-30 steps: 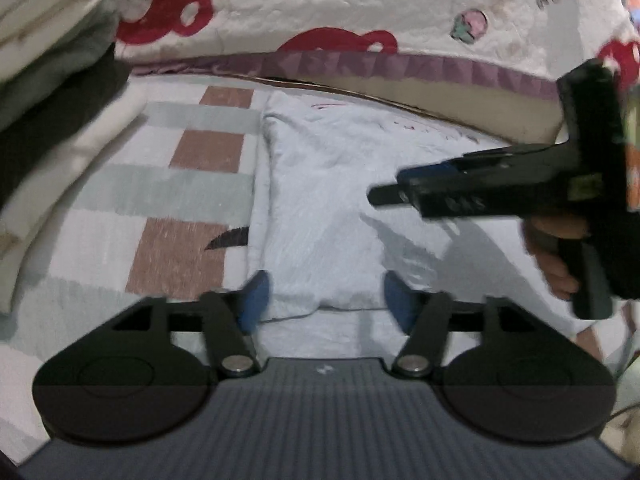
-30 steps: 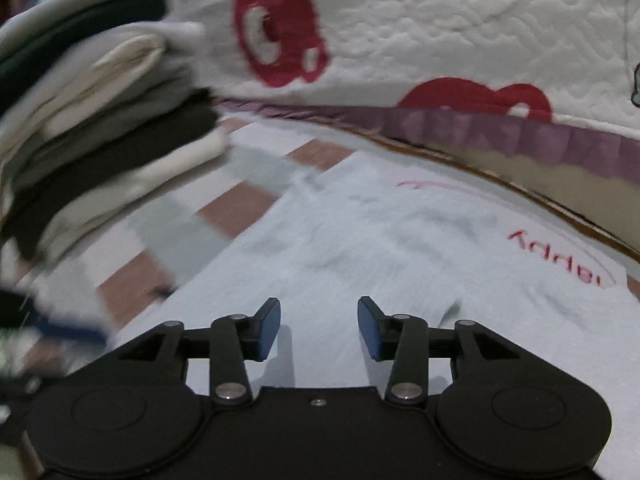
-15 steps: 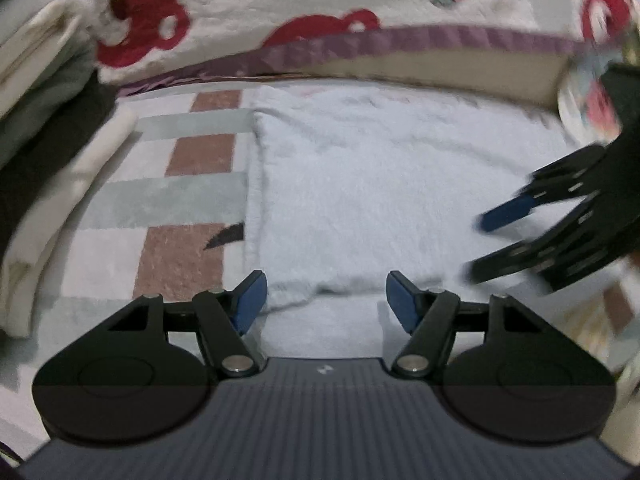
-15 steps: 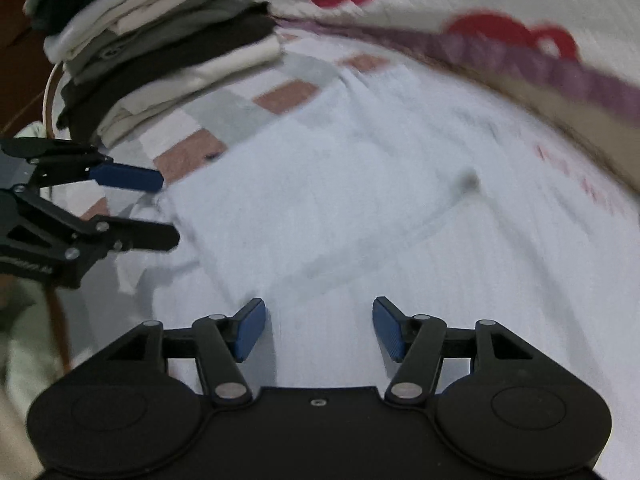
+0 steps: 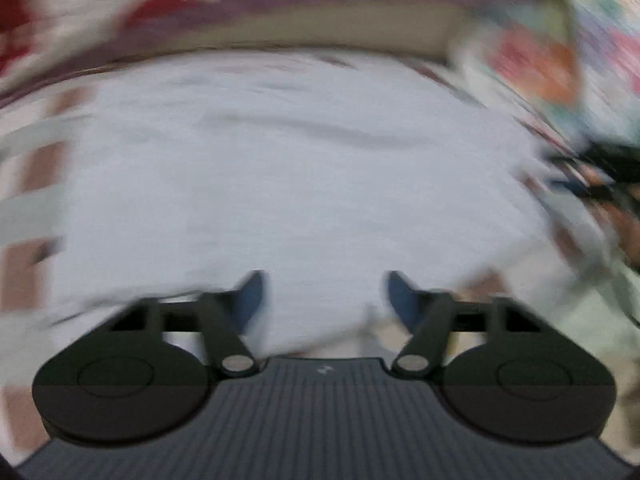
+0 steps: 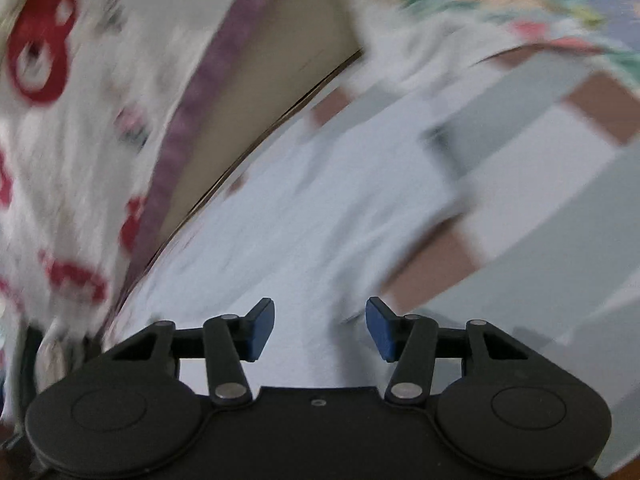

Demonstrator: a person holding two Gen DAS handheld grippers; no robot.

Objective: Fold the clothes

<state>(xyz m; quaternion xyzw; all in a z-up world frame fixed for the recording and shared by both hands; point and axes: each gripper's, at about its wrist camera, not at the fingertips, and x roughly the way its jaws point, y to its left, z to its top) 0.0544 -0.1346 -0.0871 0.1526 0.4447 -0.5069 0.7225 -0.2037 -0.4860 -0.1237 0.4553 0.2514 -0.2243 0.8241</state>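
Observation:
A pale blue folded garment [image 5: 288, 184] lies flat on the checked bedspread; both views are blurred by motion. My left gripper [image 5: 324, 298] is open and empty just above the garment's near edge. My right gripper [image 6: 320, 328] is open and empty over the garment [image 6: 304, 232] near its right side. The right gripper also shows as a dark blur at the far right of the left wrist view [image 5: 604, 172].
A white quilt with red bear prints and a purple band [image 6: 192, 120] rises behind the garment. The checked brown, grey and white bedspread [image 6: 532, 168] extends to the right. A colourful floral cloth [image 5: 560, 60] lies at the back right.
Both grippers have swung to the right, blurring the views. The right gripper has turned away from the clothes stack toward the garment's right side. Both stay open.

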